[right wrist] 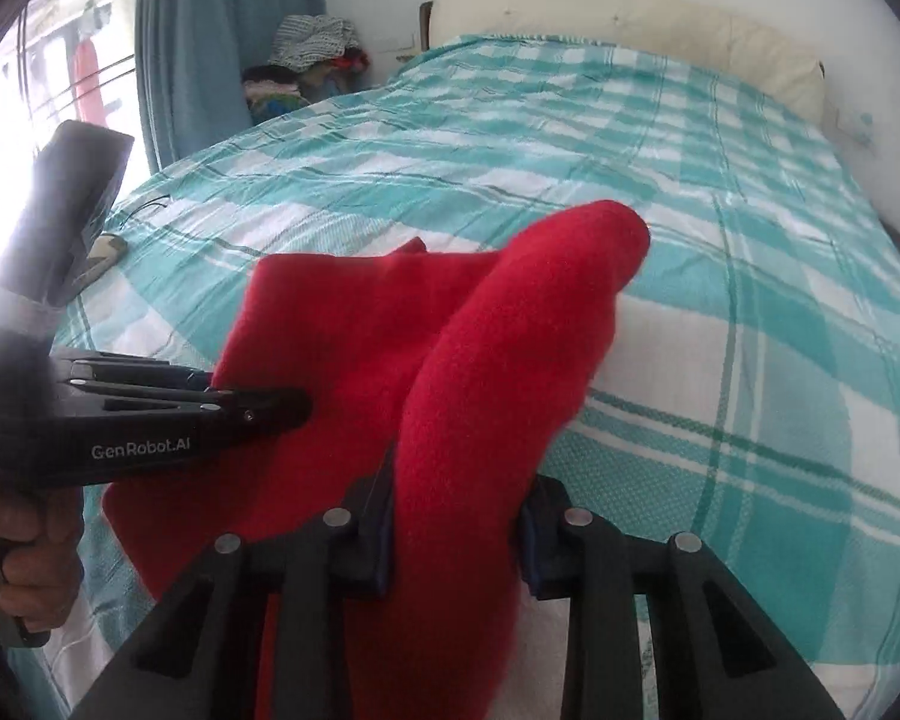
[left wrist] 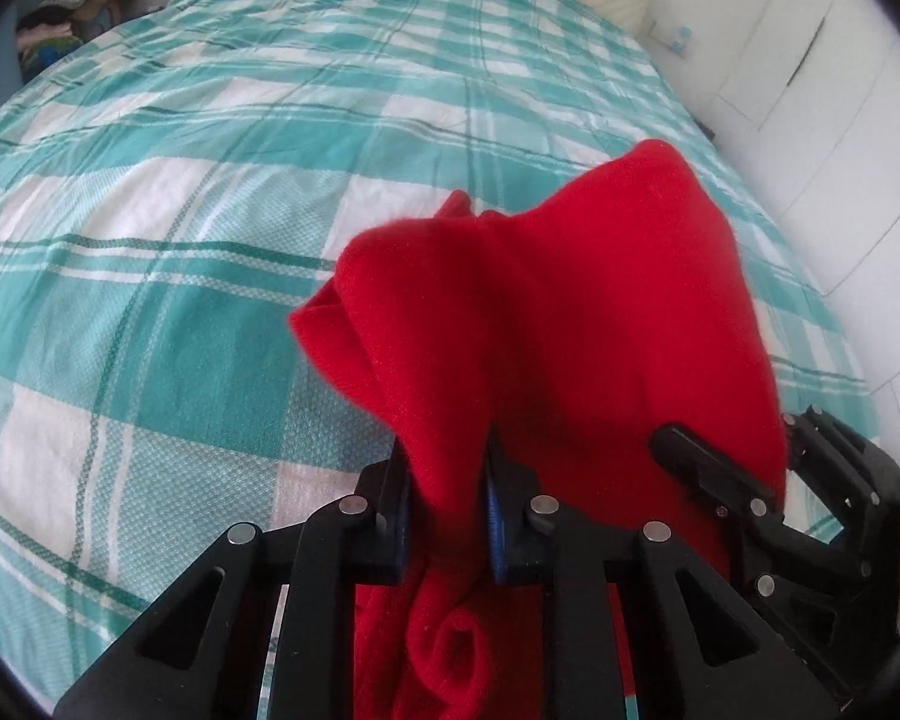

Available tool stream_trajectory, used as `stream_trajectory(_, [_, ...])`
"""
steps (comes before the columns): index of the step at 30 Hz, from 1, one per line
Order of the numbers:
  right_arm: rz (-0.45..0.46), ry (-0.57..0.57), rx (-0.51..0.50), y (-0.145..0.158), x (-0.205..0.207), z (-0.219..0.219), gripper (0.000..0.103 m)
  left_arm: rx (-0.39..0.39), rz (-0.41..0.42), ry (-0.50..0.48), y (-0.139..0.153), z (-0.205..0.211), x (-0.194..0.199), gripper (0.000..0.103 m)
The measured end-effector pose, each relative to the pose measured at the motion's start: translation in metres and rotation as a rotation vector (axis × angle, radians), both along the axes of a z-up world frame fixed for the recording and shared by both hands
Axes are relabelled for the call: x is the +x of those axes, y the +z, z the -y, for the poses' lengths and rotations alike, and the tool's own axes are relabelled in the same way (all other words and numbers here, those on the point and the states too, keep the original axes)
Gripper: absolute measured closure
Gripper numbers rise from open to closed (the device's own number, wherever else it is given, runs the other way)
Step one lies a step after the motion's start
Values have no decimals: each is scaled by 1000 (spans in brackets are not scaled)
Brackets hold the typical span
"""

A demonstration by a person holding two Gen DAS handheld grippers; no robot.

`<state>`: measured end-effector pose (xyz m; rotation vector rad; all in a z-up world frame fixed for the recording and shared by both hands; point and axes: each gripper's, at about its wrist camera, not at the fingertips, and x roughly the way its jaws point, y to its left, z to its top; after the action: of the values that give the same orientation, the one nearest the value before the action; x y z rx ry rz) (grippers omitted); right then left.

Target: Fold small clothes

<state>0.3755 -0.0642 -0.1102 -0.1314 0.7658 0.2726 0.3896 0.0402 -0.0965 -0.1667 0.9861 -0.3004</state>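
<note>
My jaws on both sides are clamped on fabric. L gripper [left wrist: 448, 516]: blue pads pinch a bunched fold of the red fleece garment [left wrist: 546, 324], w/ more of it hanging below btwn the finger arms. R gripper [right wrist: 459, 531]: jaws stand a bit wider, gripping a thick rolled edge of the same garment [right wrist: 390, 360].

In the left wrist view, my R gripper [left wrist: 714, 468] shows at lower right, one black finger lying on the red cloth, the rest of its frame just behind the garment's edge. In the right wrist view, my L gripper [right wrist: 258, 408] comes in from the left, printed "GenRobot.AI", its tip touching the garment's left part; my left hand [right wrist: 36, 570] wraps the handle below it at the frame's edge.

The garment is lifted off the bed btwn the 2 grippers, peaking in 2 humps, one pointed lobe reaching toward the far side. Can't tell what kind of clothing it is – too bunched.

Under & beyond it: the bedspread [left wrist: 180, 210], teal-and-white plaid, slightly wrinkled, covering the whole bed. At the far end a cream pillow [right wrist: 630, 18] lies along the head. Far left corner: a pile of clothes [right wrist: 312, 60] beside a blue curtain [right wrist: 222, 30], bright window [right wrist: 30, 60] left of that. White wardrobe doors [left wrist: 810, 60] run along the right side.
</note>
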Motion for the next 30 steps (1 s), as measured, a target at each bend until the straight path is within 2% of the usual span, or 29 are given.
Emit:
stream_trajectory(3, [81, 8, 19, 37, -16, 8, 73, -46, 74, -24, 42, 4, -12, 85])
stream_trajectory(6, [96, -10, 90, 70, -20, 40, 72, -69, 112, -61, 69, 20, -16, 83])
stream_trajectory(7, [80, -23, 116, 76, -18, 52, 72, -63, 112, -71, 70, 28, -14, 74])
stream_trajectory(8, [57, -42, 142, 79, -15, 66, 69, -36, 109, -68, 67, 36, -12, 61])
stream_trajectory(9, [25, -67, 156, 79, -12, 78, 59, 10, 107, -45, 61, 41, -12, 52])
stream_trajectory(10, [-5, -93, 158, 76, -13, 92, 52, 57, 110, -15, 54, 42, -15, 35])
stream_trajectory(11, [-20, -130, 136, 71, -16, 107, 34, 96, 124, 10, 47, 42, -21, 27])
stream_trajectory(12, [-23, -162, 111, 67, -24, 121, 24, 126, 142, 27, 42, 40, -29, 25])
stream_trajectory(15, [-57, -218, 26, 52, -57, 161, 24, 232, 198, 72, 34, 31, -61, 17])
stream_trajectory(17, [-81, -256, -33, 45, -83, 178, 22, 288, 249, 105, 38, 27, -89, 5])
stream_trajectory(21, [-97, -308, -70, 41, -142, 189, 13, 371, 347, 130, 55, 29, -142, 1])
stream_trajectory(25, [-90, -291, -27, 49, -193, 168, 11, 339, 383, 133, 79, 34, -191, 1])
stream_trajectory(30, [-52, -245, 26, 74, -247, 134, 10, 332, 363, 185, 93, 41, -241, 1])
